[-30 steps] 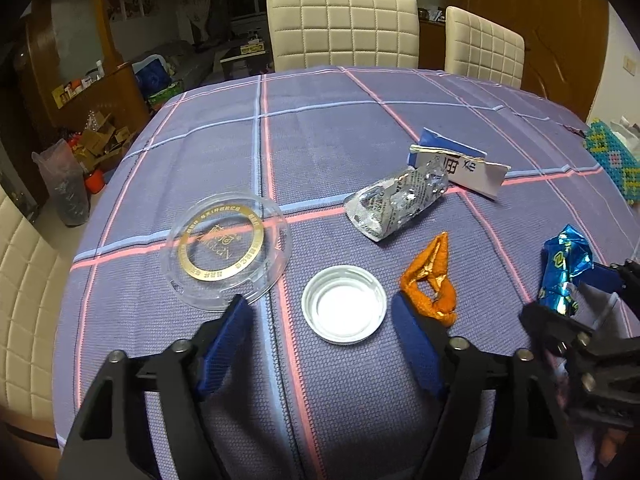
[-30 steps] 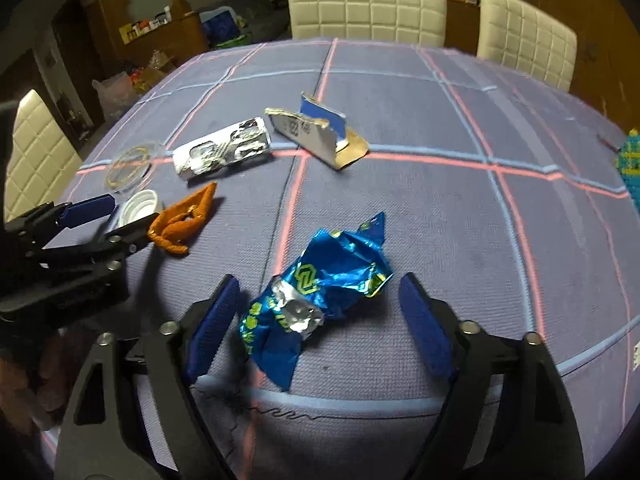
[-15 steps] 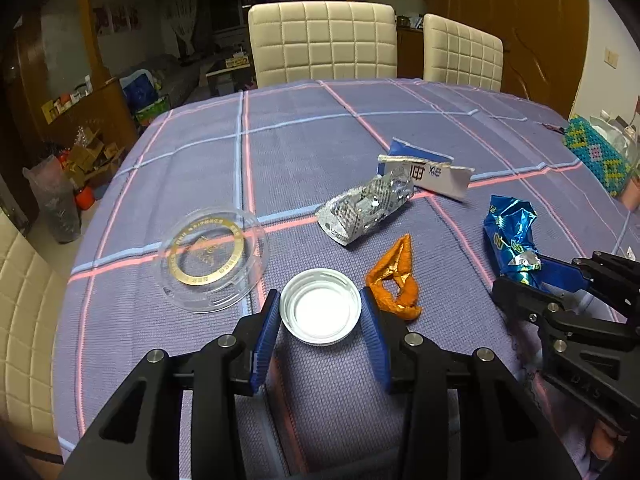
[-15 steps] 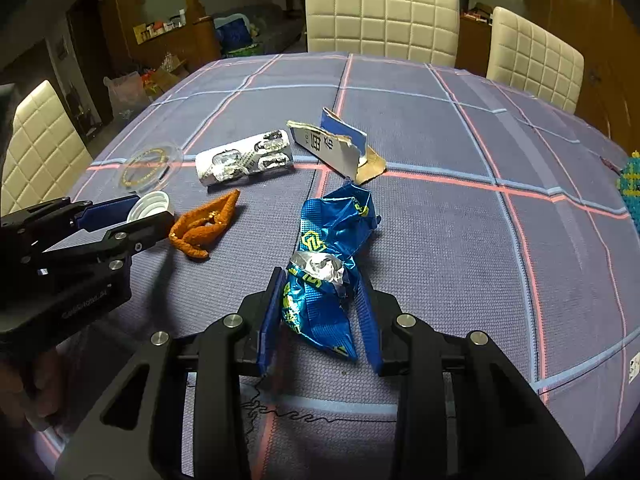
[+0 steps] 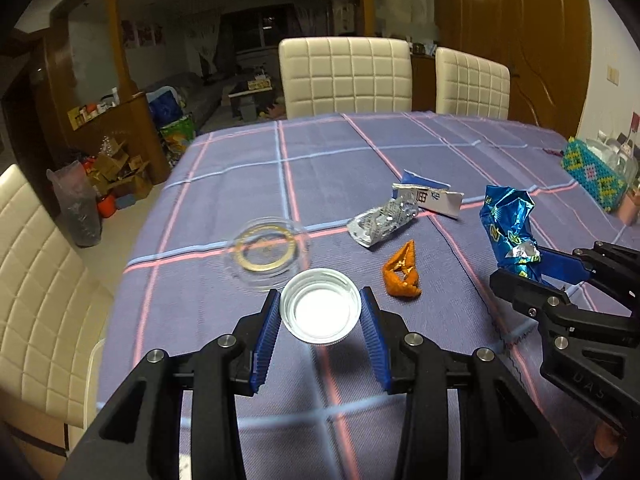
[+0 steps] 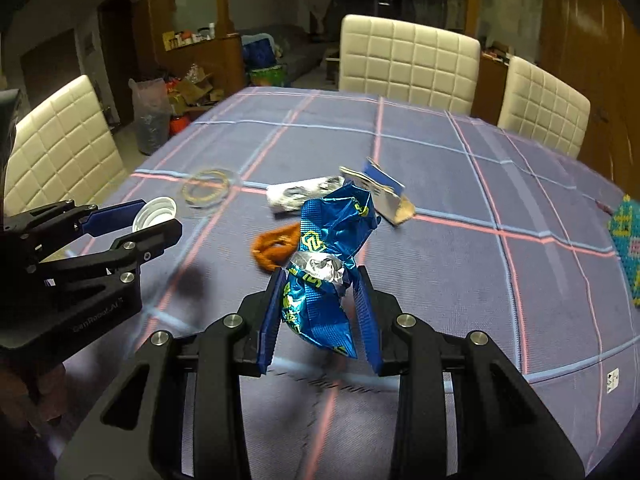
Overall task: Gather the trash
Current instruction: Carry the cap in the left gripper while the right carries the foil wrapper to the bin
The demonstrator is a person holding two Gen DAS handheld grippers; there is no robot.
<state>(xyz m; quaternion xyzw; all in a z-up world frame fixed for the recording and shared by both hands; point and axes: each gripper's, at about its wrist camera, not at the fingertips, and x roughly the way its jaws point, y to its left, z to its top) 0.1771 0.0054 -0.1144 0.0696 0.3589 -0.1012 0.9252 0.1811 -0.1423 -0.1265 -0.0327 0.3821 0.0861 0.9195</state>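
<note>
Right now both grippers are loaded and clear of the table (image 5: 328,168), and what comes next looks to turn on where each piece sits in its jaws. The left gripper (image 5: 320,316) has its blue pads narrowed onto the rim of a white jar lid (image 5: 320,306), one pad on each side, lid open-side up and lying flat across the jaws, right at the fingertips; its shadow on the cloth below suggests it is lifted. The right gripper (image 6: 318,300) is pinched nearly shut on the blue foil wrapper (image 6: 332,248), gripped low at the crumpled silver waist, long axis running straight out ahead of the fingers and tipping upward, so most of the wrapper hangs forward of the pads. No bin shows in either view, so where the drop goes I cannot tell. Left on the cloth, a count: one clear round lid with a gold ring (image 5: 266,250), just beyond the left gripper's tips; one orange wrapper (image 5: 402,274), between the two grippers and near to both, by my reading a shade closer to the left; one silver foil pack (image 5: 382,222) beyond it; one torn blue-and-white carton (image 5: 430,198) touching or overlapping the foil pack's far end. So four pieces lie loose, two are held, six in all. Around the table three cream chairs (image 6: 408,60) show, and one beaded tissue box (image 5: 592,176) sits at the far right edge, well apart from the litter.
</note>
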